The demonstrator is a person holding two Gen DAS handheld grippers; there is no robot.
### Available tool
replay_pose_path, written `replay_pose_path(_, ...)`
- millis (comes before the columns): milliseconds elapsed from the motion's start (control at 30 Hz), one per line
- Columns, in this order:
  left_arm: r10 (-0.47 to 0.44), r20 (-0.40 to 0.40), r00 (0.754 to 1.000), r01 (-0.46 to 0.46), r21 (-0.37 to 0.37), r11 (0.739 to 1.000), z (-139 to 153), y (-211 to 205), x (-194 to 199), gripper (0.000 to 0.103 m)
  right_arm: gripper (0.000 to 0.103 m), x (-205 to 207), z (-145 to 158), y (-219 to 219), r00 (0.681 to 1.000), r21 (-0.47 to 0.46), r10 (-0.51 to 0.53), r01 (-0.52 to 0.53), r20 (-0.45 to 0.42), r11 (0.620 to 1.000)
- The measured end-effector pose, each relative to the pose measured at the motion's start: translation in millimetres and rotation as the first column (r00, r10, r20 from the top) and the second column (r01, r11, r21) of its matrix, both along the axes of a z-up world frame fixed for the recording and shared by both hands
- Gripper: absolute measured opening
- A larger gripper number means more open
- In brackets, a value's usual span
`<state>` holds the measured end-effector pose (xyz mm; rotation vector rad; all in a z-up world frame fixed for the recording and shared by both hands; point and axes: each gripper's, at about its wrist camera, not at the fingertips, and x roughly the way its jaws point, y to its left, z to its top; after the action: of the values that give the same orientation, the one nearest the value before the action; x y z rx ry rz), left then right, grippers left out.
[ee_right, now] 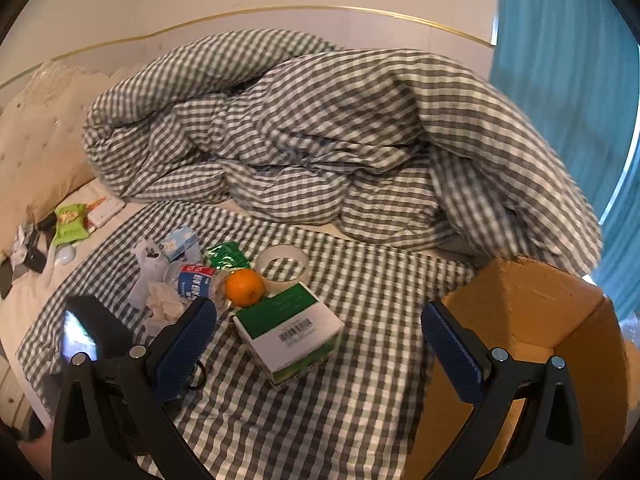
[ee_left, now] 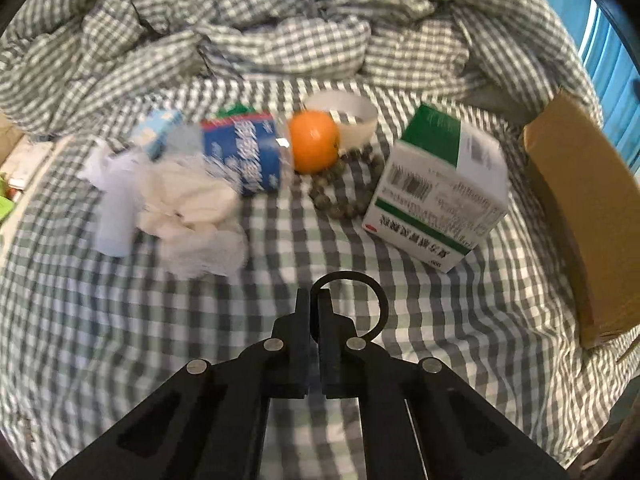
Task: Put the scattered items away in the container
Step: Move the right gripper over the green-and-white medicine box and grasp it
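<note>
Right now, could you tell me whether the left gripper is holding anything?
Yes: the left gripper is shut on a thin black ring, which loops out from its closed fingertips.

Open checked sheet (ee_right: 340,408) lies clear in front of the cardboard box (ee_right: 532,320), giving free passage from the right. A green-and-white carton (ee_right: 292,328) stands mid-sheet, blocking the straight line to the orange (ee_right: 245,287), tape roll (ee_right: 282,266) and bead bracelet (ee_left: 344,184). A heaped duvet (ee_right: 320,140) walls off the far side.

Cardboard box (ee_right: 532,320) cut off at edge, box lettering (ee_left: 424,232) blurred
</note>
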<state>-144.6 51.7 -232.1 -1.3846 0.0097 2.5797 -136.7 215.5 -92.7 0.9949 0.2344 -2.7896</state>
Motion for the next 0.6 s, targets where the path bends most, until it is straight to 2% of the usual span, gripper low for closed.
replay_pose_path(100,0.021,-0.043,0.999,-0.021,-0.003,1.0,19.5,-15.0,5.2,0.002,0.103,-12.7,-13.0,-2.9,0.995,-0.007,0.087,-0.087,0.043,0.996)
replay_pose_path(267,0.078,-0.087,0.993,-0.077,0.015,0.997,46.9,-41.8,8.5,0.002,0.103,-42.5,-41.8,-11.4,0.974,0.0,0.159,-0.161,0.161,0.987)
replay_pose_path(500,0.106,-0.128,0.986,-0.105,0.014,0.994,67.3,-63.4,21.1,0.002,0.103,-71.9,-81.2,-22.2,0.93,0.014,0.234,-0.248,0.282,0.969)
replay_pose_path(600,0.116,-0.141,0.983,-0.109,0.055,0.993,72.0,-70.4,23.3,0.002,0.103,-85.5,-100.2,-25.6,0.897,-0.007,0.25,-0.265,0.365,0.964)
